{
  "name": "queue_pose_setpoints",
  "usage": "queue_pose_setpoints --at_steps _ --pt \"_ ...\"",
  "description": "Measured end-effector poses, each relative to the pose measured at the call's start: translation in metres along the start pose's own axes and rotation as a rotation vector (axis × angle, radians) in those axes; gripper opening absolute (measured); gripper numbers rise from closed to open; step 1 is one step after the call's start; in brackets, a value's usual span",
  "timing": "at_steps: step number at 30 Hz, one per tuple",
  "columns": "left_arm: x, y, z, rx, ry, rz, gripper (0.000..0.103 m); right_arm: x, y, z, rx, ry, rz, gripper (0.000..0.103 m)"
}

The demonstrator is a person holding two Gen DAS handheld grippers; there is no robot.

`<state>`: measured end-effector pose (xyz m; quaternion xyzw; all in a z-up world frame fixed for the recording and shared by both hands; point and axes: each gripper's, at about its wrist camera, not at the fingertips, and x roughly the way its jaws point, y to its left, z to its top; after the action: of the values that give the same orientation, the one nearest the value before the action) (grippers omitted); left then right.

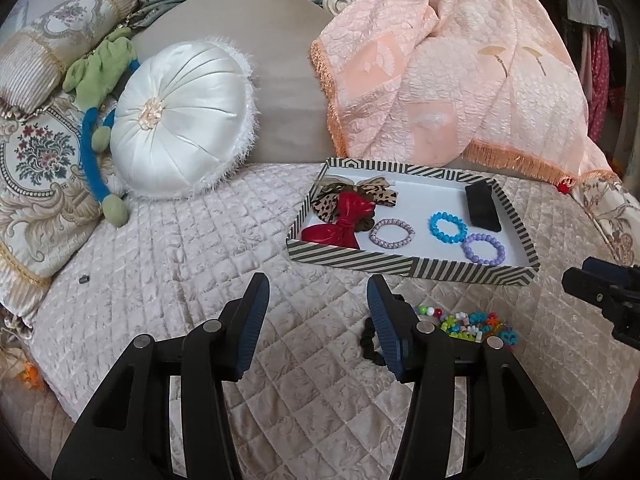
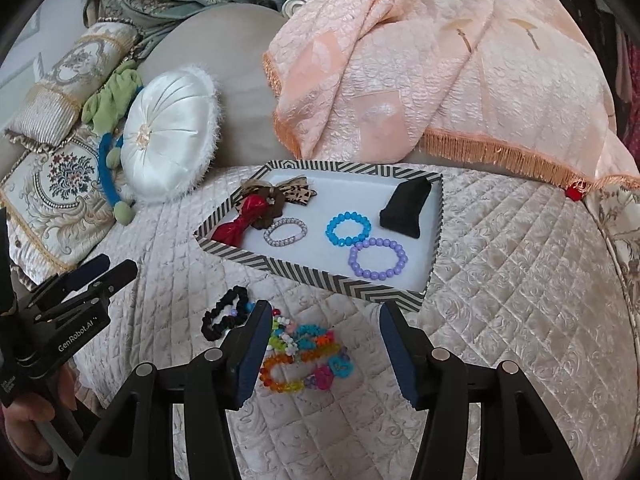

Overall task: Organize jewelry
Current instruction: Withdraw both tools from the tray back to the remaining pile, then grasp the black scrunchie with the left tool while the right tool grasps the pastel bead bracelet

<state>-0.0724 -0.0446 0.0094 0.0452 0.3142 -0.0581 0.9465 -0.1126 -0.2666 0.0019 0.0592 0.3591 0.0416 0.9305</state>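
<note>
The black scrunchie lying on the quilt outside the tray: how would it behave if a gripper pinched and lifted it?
The black scrunchie looks like soft gathered fabric, so it would probably squash and hang limp. It is thin, likely very light. It touches the colourful bead bracelets, so it might drag one along.

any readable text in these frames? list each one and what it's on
"GenRobot.AI": white print on the black body of the left gripper, seen from the right wrist view.
Small white print lower on that same gripper's handle: too small and skewed to read.
Striped tray, bracelets, cushions: no text.
</note>
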Motion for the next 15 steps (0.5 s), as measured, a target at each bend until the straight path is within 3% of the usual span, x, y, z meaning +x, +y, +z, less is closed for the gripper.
queue_pose_setpoints --at_steps 15 --pt "-0.0019 -0.0032 0.0003 0.010 0.008 -0.010 0.052 0.0051 0.0045 -0.0002 -0.014 0.024 0.002 0.055"
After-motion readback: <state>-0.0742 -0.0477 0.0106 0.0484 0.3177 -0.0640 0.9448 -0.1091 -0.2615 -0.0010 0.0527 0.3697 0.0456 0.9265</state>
